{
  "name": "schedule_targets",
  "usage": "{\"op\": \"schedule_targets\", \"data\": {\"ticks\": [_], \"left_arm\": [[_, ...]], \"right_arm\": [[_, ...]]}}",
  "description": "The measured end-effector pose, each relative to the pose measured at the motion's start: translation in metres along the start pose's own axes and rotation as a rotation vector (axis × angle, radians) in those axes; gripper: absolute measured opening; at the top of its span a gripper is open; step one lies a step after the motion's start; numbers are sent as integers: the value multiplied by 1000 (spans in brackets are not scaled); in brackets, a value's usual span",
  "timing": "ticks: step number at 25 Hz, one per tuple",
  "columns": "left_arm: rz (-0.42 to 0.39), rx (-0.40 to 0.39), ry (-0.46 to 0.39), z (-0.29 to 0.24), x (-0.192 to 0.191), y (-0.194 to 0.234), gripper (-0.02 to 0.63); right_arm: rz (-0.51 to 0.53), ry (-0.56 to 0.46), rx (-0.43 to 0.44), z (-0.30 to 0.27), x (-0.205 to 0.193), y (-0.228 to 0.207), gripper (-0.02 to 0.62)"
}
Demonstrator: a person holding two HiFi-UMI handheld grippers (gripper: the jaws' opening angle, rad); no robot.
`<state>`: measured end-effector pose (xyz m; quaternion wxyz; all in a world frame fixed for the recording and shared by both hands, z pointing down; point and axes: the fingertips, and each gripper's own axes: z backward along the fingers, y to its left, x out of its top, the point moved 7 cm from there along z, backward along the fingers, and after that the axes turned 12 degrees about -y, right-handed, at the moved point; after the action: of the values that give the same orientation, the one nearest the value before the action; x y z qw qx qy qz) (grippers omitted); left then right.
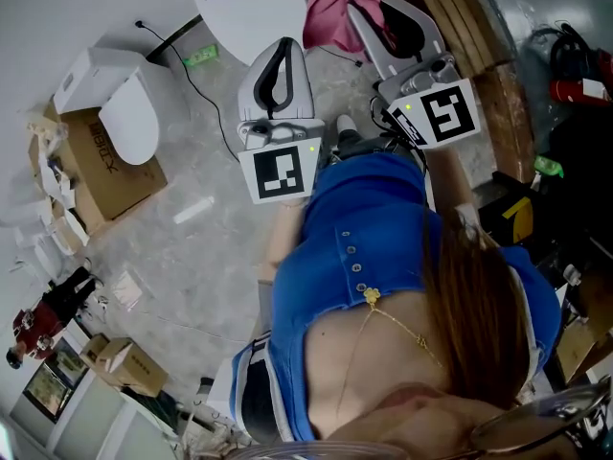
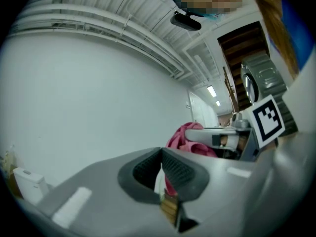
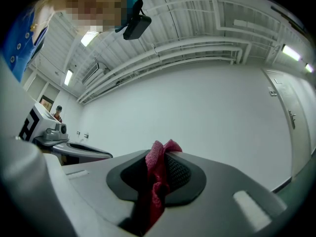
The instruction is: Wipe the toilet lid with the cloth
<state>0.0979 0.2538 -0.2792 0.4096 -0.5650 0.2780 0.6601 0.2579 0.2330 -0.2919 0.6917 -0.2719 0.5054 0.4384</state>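
Both grippers are held up in front of a person's blue top (image 1: 364, 257). My right gripper (image 1: 375, 15) is shut on a pink cloth (image 1: 333, 12), which bunches out past its jaws; in the right gripper view the cloth (image 3: 156, 179) is pinched between the black pads of the right gripper (image 3: 160, 158). My left gripper (image 1: 281, 60) is shut with nothing in it, its pads meeting in the left gripper view (image 2: 161, 157). The pink cloth (image 2: 183, 134) shows beyond it. A white toilet with its lid (image 1: 129, 123) down stands at the left on the floor, away from both grippers.
A cardboard box (image 1: 105, 175) sits against the toilet. A second white lid-shaped piece (image 1: 251, 6) lies at the top of the head view, with a black cable (image 1: 196, 89) trailing across the grey floor. Smaller boxes (image 1: 129, 364) and clutter line the lower left; dark equipment (image 1: 565, 75) fills the right.
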Motion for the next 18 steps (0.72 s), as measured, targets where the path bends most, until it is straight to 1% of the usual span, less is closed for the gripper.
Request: {"op": "schedule_targets", "data": {"ticks": [6, 10, 18], "left_arm": [[2, 5, 0, 0, 0, -20, 0], [-1, 3, 9, 0, 1, -27, 0], [-11, 0, 25, -2, -2, -35, 0]], "right_arm": [[-11, -6, 2, 18, 3, -9, 67], [-24, -7, -1, 23, 5, -13, 67], [-17, 4, 5, 31, 3, -16, 67]]}}
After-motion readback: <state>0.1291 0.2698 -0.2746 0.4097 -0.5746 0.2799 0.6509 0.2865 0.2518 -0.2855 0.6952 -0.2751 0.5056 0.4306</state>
